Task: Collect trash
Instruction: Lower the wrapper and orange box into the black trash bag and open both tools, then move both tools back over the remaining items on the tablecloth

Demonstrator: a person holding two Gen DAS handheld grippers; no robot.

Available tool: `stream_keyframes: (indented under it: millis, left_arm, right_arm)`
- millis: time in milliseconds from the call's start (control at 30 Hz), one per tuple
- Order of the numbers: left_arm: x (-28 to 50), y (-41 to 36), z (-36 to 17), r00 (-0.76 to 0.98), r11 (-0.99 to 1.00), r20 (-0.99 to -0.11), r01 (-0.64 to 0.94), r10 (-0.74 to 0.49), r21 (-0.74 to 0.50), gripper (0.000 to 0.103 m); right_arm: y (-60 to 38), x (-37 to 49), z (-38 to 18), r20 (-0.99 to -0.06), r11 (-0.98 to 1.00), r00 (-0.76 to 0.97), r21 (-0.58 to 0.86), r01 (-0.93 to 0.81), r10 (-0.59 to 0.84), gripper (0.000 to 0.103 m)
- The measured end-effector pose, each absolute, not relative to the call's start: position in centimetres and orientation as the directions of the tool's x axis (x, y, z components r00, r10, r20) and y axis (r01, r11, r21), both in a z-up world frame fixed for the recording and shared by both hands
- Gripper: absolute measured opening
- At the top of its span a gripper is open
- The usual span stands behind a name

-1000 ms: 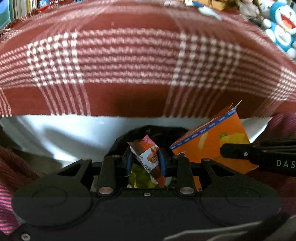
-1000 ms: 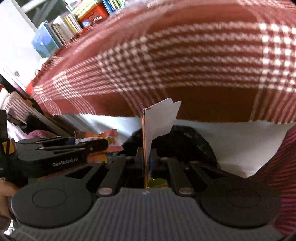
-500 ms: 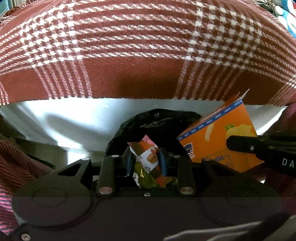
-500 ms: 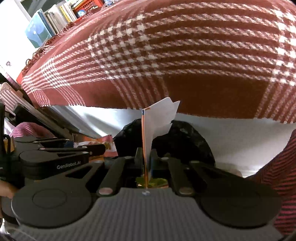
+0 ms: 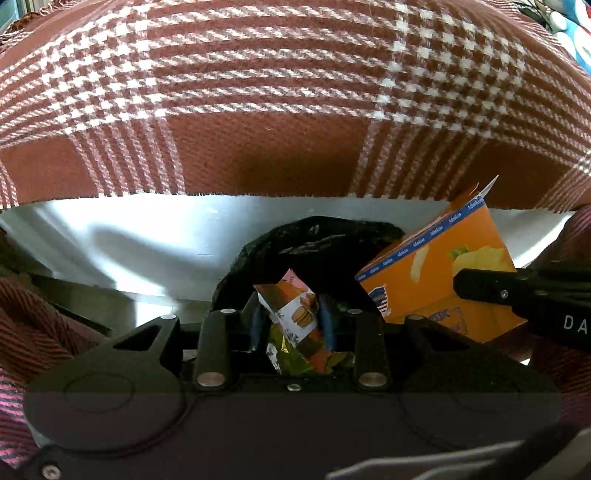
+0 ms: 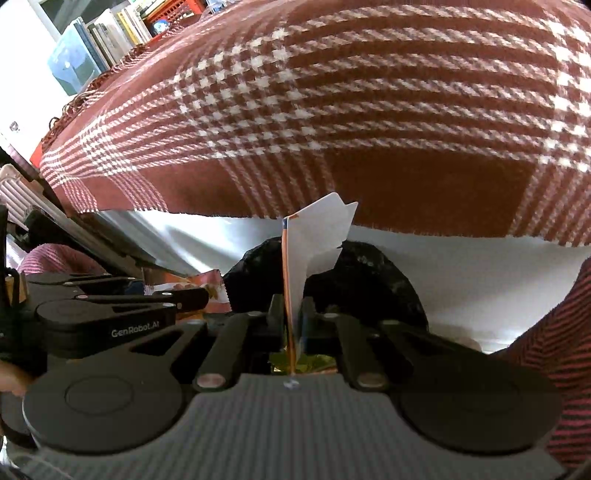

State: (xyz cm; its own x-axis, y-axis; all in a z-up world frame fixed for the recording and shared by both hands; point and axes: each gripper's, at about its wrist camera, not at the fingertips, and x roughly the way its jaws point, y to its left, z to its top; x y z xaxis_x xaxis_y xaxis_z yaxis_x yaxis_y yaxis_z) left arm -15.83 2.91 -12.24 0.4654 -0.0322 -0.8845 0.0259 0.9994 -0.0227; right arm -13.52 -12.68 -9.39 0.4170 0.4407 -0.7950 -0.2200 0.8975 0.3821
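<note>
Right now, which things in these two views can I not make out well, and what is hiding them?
- Inside of the black bag: both views; dark, and covered by the wrapper and orange box.
- Box lower part: left view, behind the right tongs; right view shows only its edge.
- Wrapper print: too small.
- Shelf books: right view, blurred, cut by the edge.

The left tongs (image 6: pixel 199 299) carry the white text "GenRobot.AI" on their black body. The right tongs (image 5: pixel 461 288) show the white letters "DA", cut by the frame edge. The orange box (image 5: pixel 436 273) has small blue-band print, too blurred to read.
</note>
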Motion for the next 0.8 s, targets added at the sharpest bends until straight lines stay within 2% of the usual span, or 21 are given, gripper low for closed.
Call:
stream_keyframes:
  millis: [200,267,300,333,367,533,700,800]
  left_arm:
    - [-16.0,3.1,-12.1,0.469,0.999,-0.883,0.026,-0.033,-0.024,0.034]
    - [-16.0,3.1,-12.0,0.472,0.999,-0.881,0.025,-0.03,-0.021,0.044]
    - [-16.1,3.1,-11.9,0.474,0.999,-0.88,0.024,-0.03,-0.021,0.046]
    - [-16.1,3.1,-11.8,0.477,0.999,-0.879,0.025,-0.029,-0.02,0.052]
    - [-16.1,3.1,-11.7,0.48,1.0,-0.877,0.025,-0.028,-0.018,0.057]
    - [-16.7,2.7,-10.3,0.514,0.999,-0.858,0.034,-0.016,0.002,0.076]
    - [-17.4,3.0,-6.9,0.583,0.997,-0.812,0.079,-0.036,0.012,0.08]
    - [-17.8,3.5,-3.8,0.638,0.993,-0.766,0.122,-0.076,0.003,0.082]
  right_arm:
    - [-12.7,-13.6,-9.4,-0.795,0.898,0.418,0.38,-0.222,0.439,0.019]
    - [-12.7,-13.6,-9.3,-0.793,0.899,0.423,0.375,-0.227,0.438,0.023]
    - [-12.6,-13.7,-9.2,-0.793,0.9,0.426,0.371,-0.228,0.435,0.03]
    - [-12.6,-13.7,-9.1,-0.791,0.9,0.429,0.37,-0.231,0.436,0.044]
    - [-12.6,-13.7,-9.0,-0.788,0.899,0.432,0.371,-0.234,0.438,0.048]
    - [-12.4,-13.7,-8.3,-0.779,0.901,0.453,0.352,-0.254,0.432,0.052]
    - [-12.7,-14.0,-5.7,-0.74,0.898,0.514,0.305,-0.316,0.433,0.056]
    - [-13.1,-14.2,-2.9,-0.693,0.89,0.568,0.267,-0.37,0.444,0.063]
